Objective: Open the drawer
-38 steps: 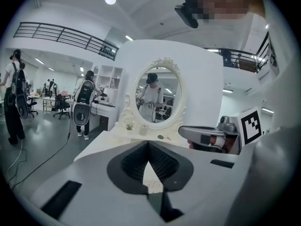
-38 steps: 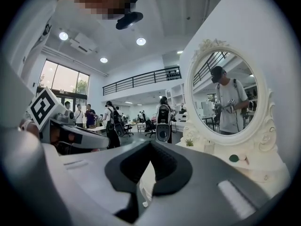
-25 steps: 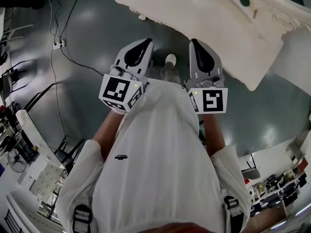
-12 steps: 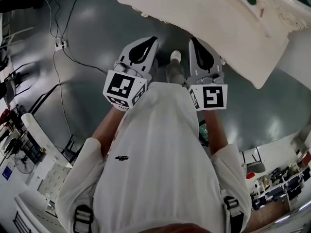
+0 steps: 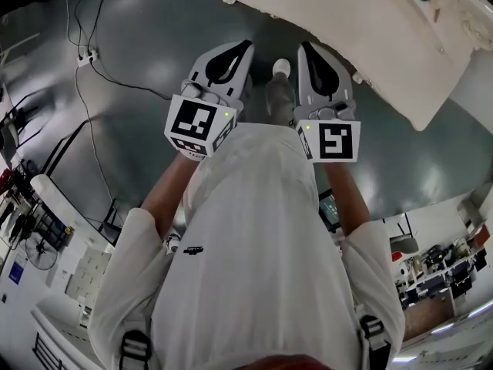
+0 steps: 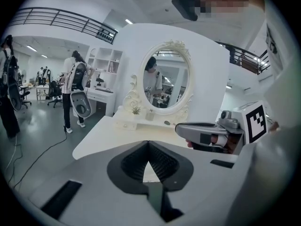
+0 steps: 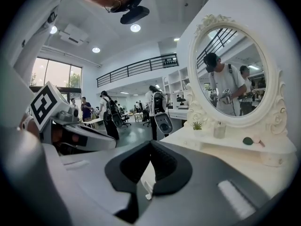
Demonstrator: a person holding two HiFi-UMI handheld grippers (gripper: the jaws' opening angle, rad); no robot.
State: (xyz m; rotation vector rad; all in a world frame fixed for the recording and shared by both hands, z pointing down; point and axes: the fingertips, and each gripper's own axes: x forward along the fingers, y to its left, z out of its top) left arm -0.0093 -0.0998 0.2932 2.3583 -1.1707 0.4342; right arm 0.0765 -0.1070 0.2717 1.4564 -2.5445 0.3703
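1. two grippers: left gripper and right gripper, side by side, each with one marker cube.
2. one white counter, carrying one oval mirror and one small potted plant.
3. one low drawer unit with small knobs sits on the counter at the foot of the mirror.
4. left gripper: jaws clenched tip to tip, empty.
5. right gripper: jaws clenched, empty.
6. both grippers hang near the counter's front edge, clear of it.
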